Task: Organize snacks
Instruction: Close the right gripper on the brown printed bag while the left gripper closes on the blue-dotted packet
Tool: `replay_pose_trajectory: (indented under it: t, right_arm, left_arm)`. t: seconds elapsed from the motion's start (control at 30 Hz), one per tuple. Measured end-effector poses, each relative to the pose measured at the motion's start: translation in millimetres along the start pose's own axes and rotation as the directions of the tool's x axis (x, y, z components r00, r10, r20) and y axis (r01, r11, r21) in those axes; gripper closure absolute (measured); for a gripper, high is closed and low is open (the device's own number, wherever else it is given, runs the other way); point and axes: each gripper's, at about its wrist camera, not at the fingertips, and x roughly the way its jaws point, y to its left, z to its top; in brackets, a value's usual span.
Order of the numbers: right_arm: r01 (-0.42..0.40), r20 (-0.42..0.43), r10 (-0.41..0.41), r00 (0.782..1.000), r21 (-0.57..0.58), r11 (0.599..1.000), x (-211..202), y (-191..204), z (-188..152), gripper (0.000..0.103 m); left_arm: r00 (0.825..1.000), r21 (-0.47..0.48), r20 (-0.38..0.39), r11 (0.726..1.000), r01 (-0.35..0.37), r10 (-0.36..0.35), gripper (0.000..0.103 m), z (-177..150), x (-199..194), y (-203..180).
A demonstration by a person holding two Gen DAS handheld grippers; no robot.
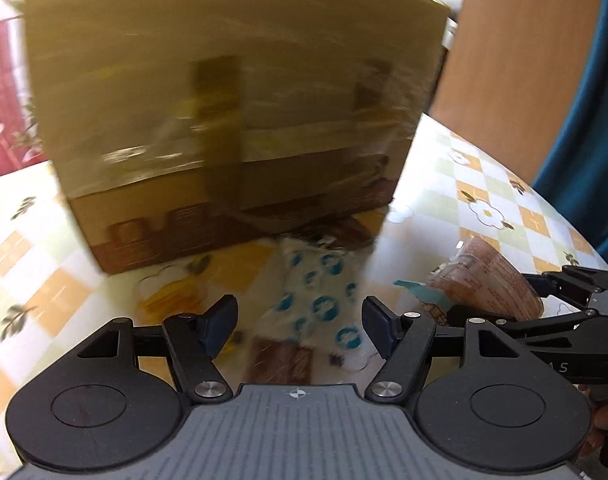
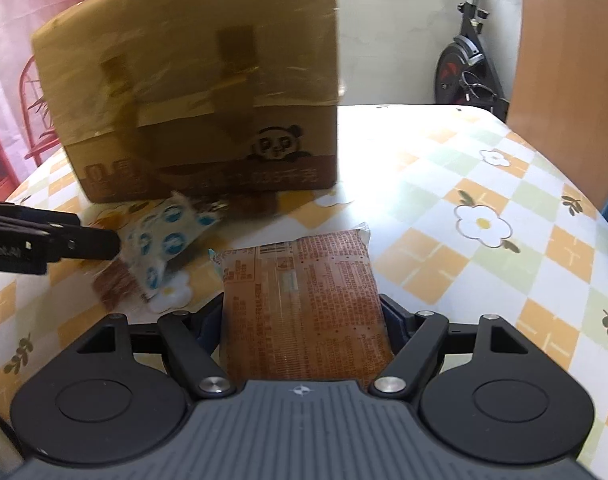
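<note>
- Checked floral tablecloth [image 2: 423, 184] covers the table; red chair behind on the far left, exercise bike [image 2: 463, 64] in the back right.
- Far left/back: taped cardboard box [image 2: 192, 92] with a panda print stands upright on the table. We cannot see its top, so we cannot tell if it is open for snacks.
- Risk: if it is the drop-off and the flaps are taped down, nothing goes in; a push against its side could slide it toward the far edge.
- Left gripper [image 1: 300, 316]: jaws spread wide, nothing pinched. The blue-dotted snack packet [image 1: 323, 304] lies on the cloth just before the box and between the fingers in view; the picture is blurred, so contact is unclear.
- Risk: the packet is thin, flat and crinkly. Closing too high grabs air; closing too low drags the cloth. One finger could also shove it under the box's front edge.
- Centre: orange snack packet [image 2: 304, 300] lies flat on the cloth, its near end between the right gripper [image 2: 302, 320] jaws, pads pressing on both long sides.
- Risk: the grip is on a soft bag, near one end. We judge the far end may sag or the film slip out on lift; squeezing harder could crush what is inside.
- Both grippers sit near each other, so a crossing move could knock them together.
- Right: bare cloth up to the table edge; a dropped packet could slide off there.
</note>
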Motion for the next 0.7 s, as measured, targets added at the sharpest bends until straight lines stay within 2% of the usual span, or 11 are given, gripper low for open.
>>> replay_pose_trajectory:
  t: [0.1, 0.23, 0.27, 0.33, 0.5, 0.7]
  right_arm:
    - [-0.006, 0.002, 0.006, 1.000, 0.023, 1.000, 1, -9, 0, 0.027]
    - [-0.020, 0.015, 0.020, 1.000, 0.035, 0.999, 0, -12, -3, 0.027]
    - [-0.021, 0.018, 0.021, 1.000, 0.035, 0.999, 0, -13, -4, 0.027]
    - [-0.025, 0.023, 0.024, 0.999, 0.038, 0.999, 0, -13, -4, 0.027]
    - [-0.032, 0.031, 0.030, 0.999, 0.045, 0.998, 0, -14, -7, 0.027]
    - [-0.034, 0.037, 0.032, 0.999, 0.056, 0.998, -2, -14, -8, 0.027]
  left_arm:
    - [1.000, 0.041, -0.021, 0.999, -0.008, 0.009, 0.032, 4, 16, -11]
    - [0.998, 0.045, -0.045, 0.999, -0.030, 0.032, 0.032, 5, 34, -14]
    - [0.998, 0.039, -0.055, 0.999, -0.036, 0.038, 0.033, 5, 38, -14]
    - [0.997, 0.024, -0.066, 0.999, -0.043, 0.045, 0.042, 3, 44, -12]
    - [0.998, 0.029, -0.044, 0.999, -0.036, 0.037, 0.049, -4, 40, -7]
    - [0.999, -0.030, -0.027, 0.999, -0.039, 0.038, 0.050, -13, 18, -1]
